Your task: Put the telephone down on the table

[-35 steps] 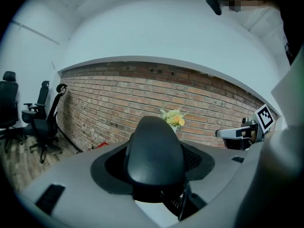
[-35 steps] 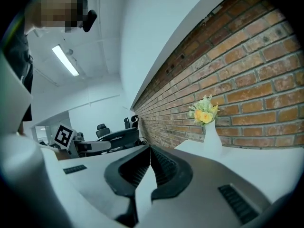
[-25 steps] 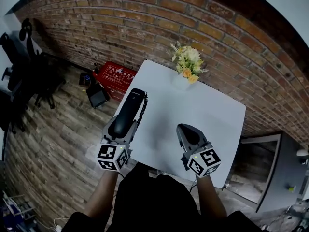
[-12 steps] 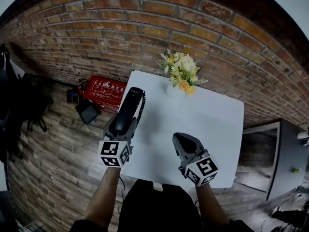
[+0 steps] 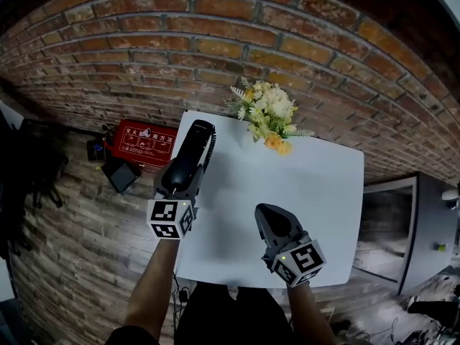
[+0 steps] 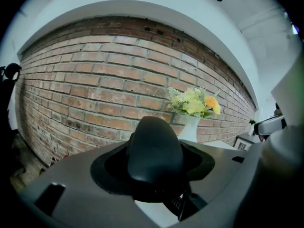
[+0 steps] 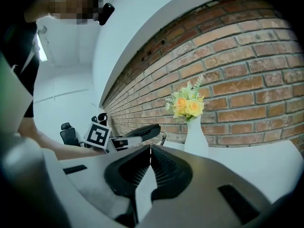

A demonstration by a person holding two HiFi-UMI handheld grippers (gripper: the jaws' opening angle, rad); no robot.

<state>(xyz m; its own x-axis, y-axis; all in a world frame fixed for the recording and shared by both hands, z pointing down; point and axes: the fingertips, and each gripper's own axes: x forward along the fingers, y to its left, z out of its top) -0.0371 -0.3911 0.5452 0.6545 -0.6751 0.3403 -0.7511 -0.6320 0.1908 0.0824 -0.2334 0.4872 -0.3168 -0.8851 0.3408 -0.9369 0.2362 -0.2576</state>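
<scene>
The black telephone handset [image 5: 190,153] is gripped by its lower end in my left gripper [image 5: 180,181], which is shut on it. It hangs above the left edge of the white table [image 5: 316,192], pointing at the brick wall, with its coiled cord [image 5: 210,148] along its right side. In the left gripper view the handset [image 6: 154,151] fills the space between the jaws. My right gripper [image 5: 266,213] hovers over the near middle of the table, shut and empty, jaws meeting at the tips [image 7: 149,151]. From the right gripper view the handset [image 7: 142,132] shows to the left.
A white vase of yellow and white flowers [image 5: 269,112] stands at the table's far edge against the brick wall [image 5: 215,42]. On the wooden floor to the left lie a red box [image 5: 142,141] and a small black device [image 5: 120,173].
The left gripper has carried the handset forward, toward the table's far left corner and the wall. The right gripper has stayed about where it was, still shut.
</scene>
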